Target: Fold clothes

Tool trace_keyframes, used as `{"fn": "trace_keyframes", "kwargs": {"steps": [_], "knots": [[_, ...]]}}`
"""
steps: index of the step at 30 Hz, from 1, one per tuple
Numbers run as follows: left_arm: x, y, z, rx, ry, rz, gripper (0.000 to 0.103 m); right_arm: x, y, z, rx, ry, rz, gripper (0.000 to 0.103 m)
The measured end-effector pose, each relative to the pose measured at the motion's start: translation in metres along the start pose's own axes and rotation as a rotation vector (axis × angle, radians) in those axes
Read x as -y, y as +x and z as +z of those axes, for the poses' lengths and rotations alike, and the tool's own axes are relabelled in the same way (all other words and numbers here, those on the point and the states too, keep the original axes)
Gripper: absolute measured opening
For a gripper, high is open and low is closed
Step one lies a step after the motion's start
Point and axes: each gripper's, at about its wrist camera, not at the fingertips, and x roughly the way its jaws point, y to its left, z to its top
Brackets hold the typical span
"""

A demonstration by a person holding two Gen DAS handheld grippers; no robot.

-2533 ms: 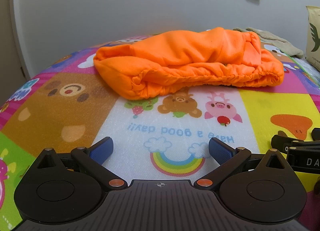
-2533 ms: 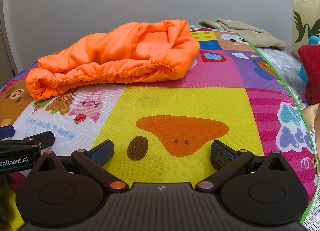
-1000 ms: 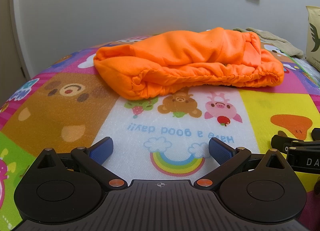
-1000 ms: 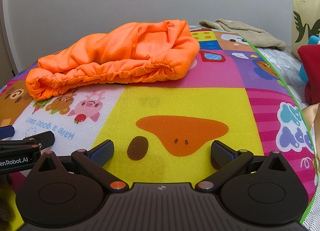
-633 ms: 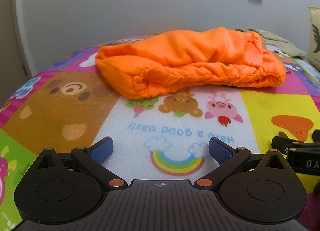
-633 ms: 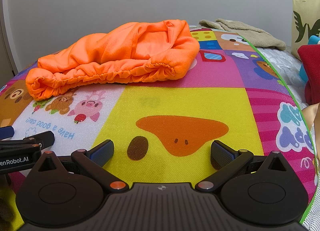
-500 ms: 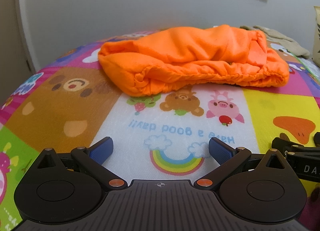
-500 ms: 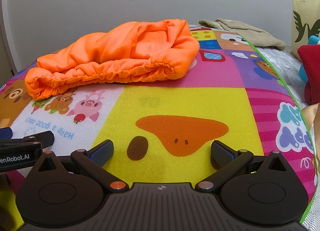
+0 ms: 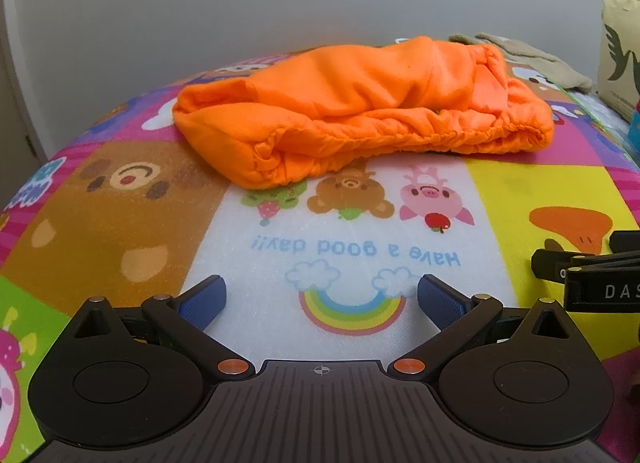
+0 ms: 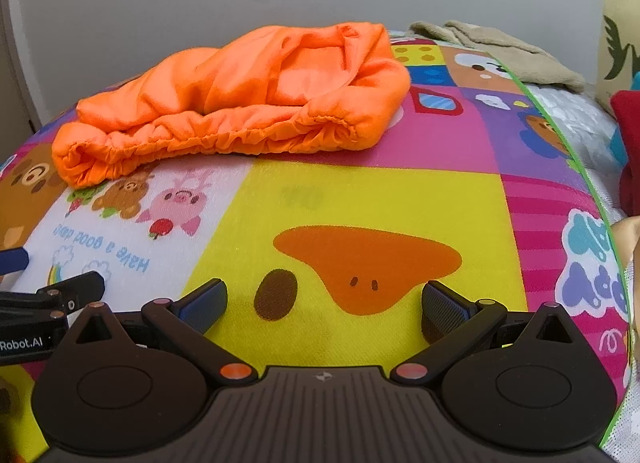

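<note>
A crumpled orange garment with a gathered elastic edge lies on the far part of a colourful cartoon play mat. It also shows in the right wrist view. My left gripper is open and empty, low over the mat's rainbow print, well short of the garment. My right gripper is open and empty over the yellow duck panel, to the right of the left one. The right gripper's side shows at the edge of the left wrist view.
A beige towel lies at the mat's far right corner. A red cloth and a printed bag stand off the right edge. A grey wall runs behind the mat.
Both grippers have lifted and tipped slightly, so the garment sits lower in each view. The garment has not moved and both grippers stay open.
</note>
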Motion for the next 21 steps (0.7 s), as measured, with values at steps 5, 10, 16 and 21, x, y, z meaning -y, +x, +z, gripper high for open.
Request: {"fn": "trace_keyframes", "kwargs": {"steps": [5,10,16,21], "knots": [[-0.006,-0.001,0.002,-0.007,0.026,-0.036,0.103,0.005,-0.004,0.001,0.005,-0.052,0.061,0.103],[-0.029,-0.005,0.029,0.055,0.078,-0.015,0.103,0.014,-0.018,0.032,0.174,-0.15,-0.006,0.103],[-0.046,0.042,0.065,0.065,0.206,0.103,0.103,-0.008,0.029,0.062,0.27,-0.408,-0.21,0.103],[-0.069,0.069,0.084,0.108,0.207,0.204,0.103,-0.014,0.065,0.07,0.314,-0.555,-0.39,0.103]]}}
